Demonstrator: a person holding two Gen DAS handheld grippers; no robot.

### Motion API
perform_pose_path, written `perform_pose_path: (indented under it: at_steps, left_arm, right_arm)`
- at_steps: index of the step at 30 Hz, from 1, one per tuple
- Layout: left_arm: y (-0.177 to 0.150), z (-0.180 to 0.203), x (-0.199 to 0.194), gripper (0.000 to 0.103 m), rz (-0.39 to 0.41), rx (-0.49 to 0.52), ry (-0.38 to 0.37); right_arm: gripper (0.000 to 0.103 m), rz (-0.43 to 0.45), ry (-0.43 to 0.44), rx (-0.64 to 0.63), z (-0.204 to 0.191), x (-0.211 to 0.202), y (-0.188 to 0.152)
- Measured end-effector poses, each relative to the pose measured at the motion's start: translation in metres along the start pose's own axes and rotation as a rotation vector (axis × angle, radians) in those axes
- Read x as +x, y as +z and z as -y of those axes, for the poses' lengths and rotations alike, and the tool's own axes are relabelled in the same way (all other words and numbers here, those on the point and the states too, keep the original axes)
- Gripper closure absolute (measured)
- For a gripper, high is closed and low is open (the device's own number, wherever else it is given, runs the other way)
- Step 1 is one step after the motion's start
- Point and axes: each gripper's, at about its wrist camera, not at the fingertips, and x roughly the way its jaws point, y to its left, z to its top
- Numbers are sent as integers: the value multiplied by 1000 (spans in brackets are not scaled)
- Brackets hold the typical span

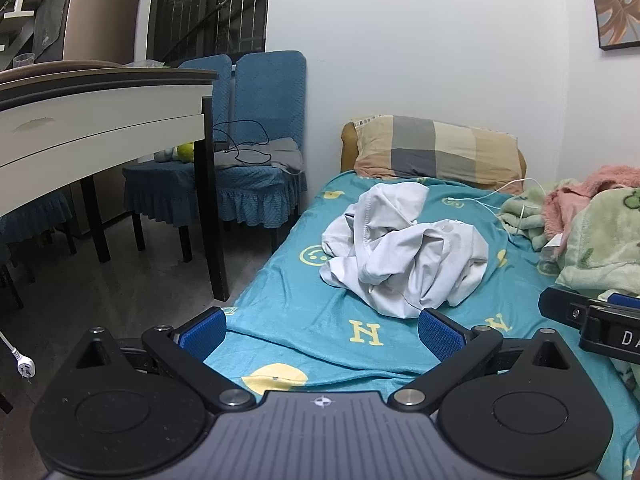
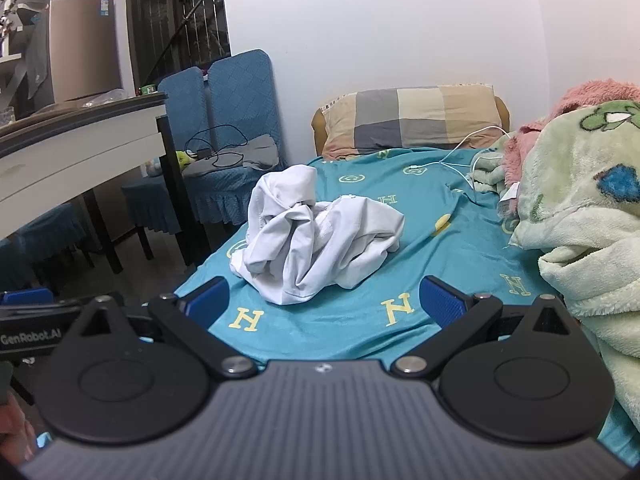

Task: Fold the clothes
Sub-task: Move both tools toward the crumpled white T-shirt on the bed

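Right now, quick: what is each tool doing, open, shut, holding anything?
Left tool: open, holding nothing, short of the crumpled white garment.
Right tool: open, holding nothing, also short of the garment.

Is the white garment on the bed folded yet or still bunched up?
Bunched up: the white garment lies in a crumpled heap on the teal sheet, no flat folds, untouched.

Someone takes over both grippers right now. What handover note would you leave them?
Left gripper: open, empty, short of the pile.
Right gripper: open, empty, also short of it.
White garment: crumpled in a heap mid-bed on the teal sheet, in front of the pillow; blankets bunched along the right side.
Done: nothing folded.
Left: grasp the garment, spread it flat, fold it.
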Motion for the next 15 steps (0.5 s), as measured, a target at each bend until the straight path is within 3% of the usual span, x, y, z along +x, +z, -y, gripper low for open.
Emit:
perform_pose_path:
  at_steps: [15]
  left_arm:
    - [0, -1, -2, 0, -11, 1, 13]
  right_arm:
    - [0, -4, 1, 8, -4, 2, 0]
